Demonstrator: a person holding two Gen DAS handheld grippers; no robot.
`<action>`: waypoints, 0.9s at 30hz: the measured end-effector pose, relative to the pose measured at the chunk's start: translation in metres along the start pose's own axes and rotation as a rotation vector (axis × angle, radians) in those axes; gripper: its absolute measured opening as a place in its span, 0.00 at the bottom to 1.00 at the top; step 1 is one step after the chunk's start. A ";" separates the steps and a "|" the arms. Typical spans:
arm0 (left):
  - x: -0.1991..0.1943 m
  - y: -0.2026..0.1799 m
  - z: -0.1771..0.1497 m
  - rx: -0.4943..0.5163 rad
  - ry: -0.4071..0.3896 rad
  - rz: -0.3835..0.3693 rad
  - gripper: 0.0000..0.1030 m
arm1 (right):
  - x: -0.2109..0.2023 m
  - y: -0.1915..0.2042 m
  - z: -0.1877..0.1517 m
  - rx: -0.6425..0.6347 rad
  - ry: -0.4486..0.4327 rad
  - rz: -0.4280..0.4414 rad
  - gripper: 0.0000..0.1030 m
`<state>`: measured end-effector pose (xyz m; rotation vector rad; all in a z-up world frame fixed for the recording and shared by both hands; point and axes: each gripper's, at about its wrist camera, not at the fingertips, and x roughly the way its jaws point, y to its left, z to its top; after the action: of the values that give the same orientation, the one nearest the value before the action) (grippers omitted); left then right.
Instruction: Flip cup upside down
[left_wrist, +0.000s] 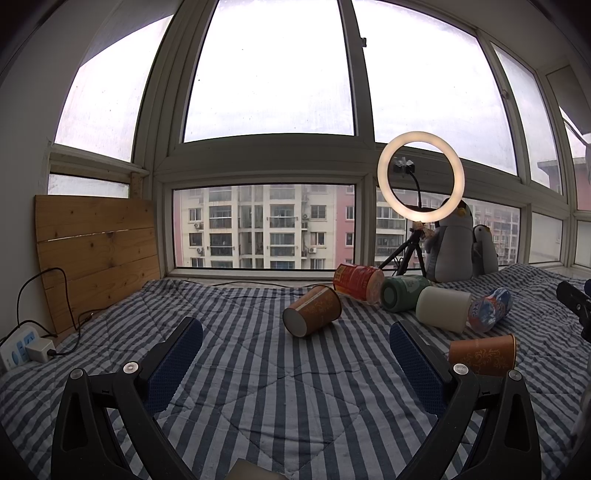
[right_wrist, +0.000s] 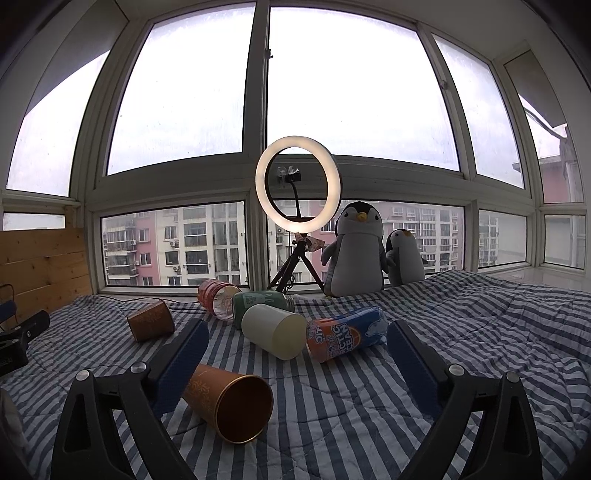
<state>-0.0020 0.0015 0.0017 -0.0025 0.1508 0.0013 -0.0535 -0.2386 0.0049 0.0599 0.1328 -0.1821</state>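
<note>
Several cups lie on their sides on a blue-and-white striped quilt (left_wrist: 258, 387). A brown paper cup (left_wrist: 312, 311) lies ahead of my open left gripper (left_wrist: 295, 328), its base toward me. A second brown cup (left_wrist: 482, 355) lies beside the left gripper's right finger. In the right wrist view that cup (right_wrist: 229, 402) lies with its open mouth toward me, between the fingers of my open right gripper (right_wrist: 297, 326) and close to the left finger (right_wrist: 184, 354). The first brown cup (right_wrist: 151, 320) lies far left. Both grippers are empty.
A white cup (right_wrist: 275, 330), a green cup (right_wrist: 264, 301), a red cup (right_wrist: 216, 297) and a blue-orange Arctic Ocean cup (right_wrist: 347, 334) lie in a cluster. Behind stand a ring light on a tripod (right_wrist: 297, 192) and two plush penguins (right_wrist: 356, 251). A wooden board (left_wrist: 99, 254) and power strip (left_wrist: 22, 349) are left.
</note>
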 end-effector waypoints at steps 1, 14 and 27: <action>0.000 0.000 0.000 0.000 0.000 0.000 1.00 | 0.000 0.000 0.000 0.000 0.001 0.000 0.93; 0.000 0.000 0.000 0.000 0.000 0.000 1.00 | 0.000 0.000 -0.001 0.000 0.000 0.001 0.93; 0.000 0.000 0.000 -0.001 0.000 0.000 1.00 | 0.000 0.001 -0.001 -0.002 0.004 0.002 0.93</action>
<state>-0.0020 0.0019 0.0018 -0.0034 0.1511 0.0014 -0.0529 -0.2372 0.0037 0.0587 0.1372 -0.1796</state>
